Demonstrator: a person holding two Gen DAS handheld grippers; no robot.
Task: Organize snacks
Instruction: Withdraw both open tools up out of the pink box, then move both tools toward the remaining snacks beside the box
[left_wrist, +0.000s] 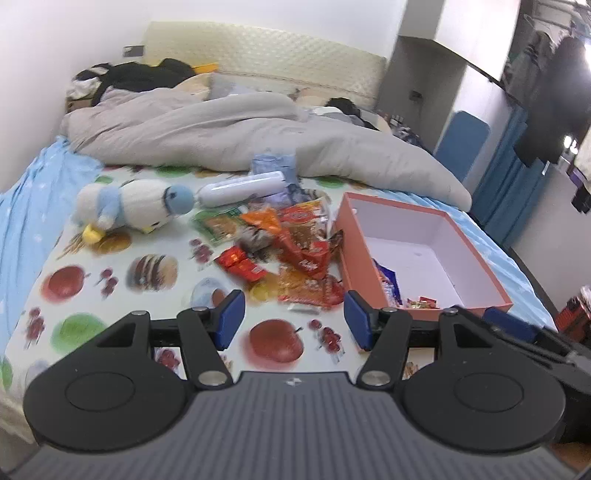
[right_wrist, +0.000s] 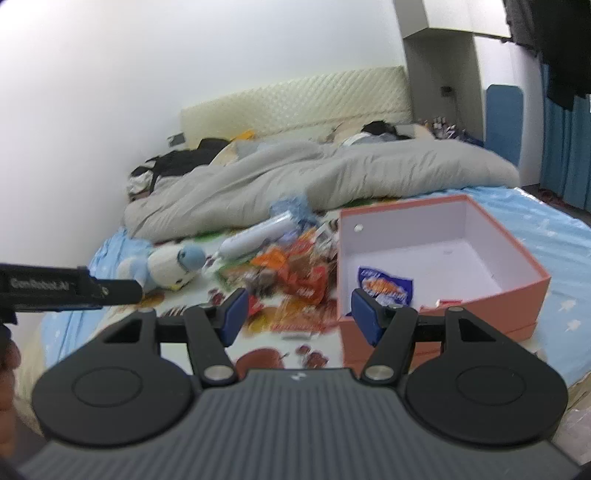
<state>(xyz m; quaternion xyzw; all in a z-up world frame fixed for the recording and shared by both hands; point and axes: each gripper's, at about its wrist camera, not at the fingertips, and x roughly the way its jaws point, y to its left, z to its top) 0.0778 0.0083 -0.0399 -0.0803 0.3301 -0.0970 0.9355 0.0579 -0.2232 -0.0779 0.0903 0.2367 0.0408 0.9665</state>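
A heap of snack packets (left_wrist: 280, 243), mostly red and orange, lies on the fruit-print sheet; it also shows in the right wrist view (right_wrist: 291, 280). To its right stands an open salmon-pink box (left_wrist: 476, 254) with a white inside. In the box lie a blue packet (right_wrist: 384, 286) and small wrapped sweets (left_wrist: 423, 303). My left gripper (left_wrist: 294, 320) is open and empty, above the sheet short of the heap. My right gripper (right_wrist: 298, 316) is open and empty, near the box's (right_wrist: 517, 291) front left corner.
A plush penguin (left_wrist: 133, 208) and a white cylinder bottle (left_wrist: 240, 189) lie behind the heap. A grey duvet (left_wrist: 221, 140) covers the far half of the bed. The left gripper's body (right_wrist: 70, 288) shows at the left in the right wrist view. The bed's right edge runs just beyond the box.
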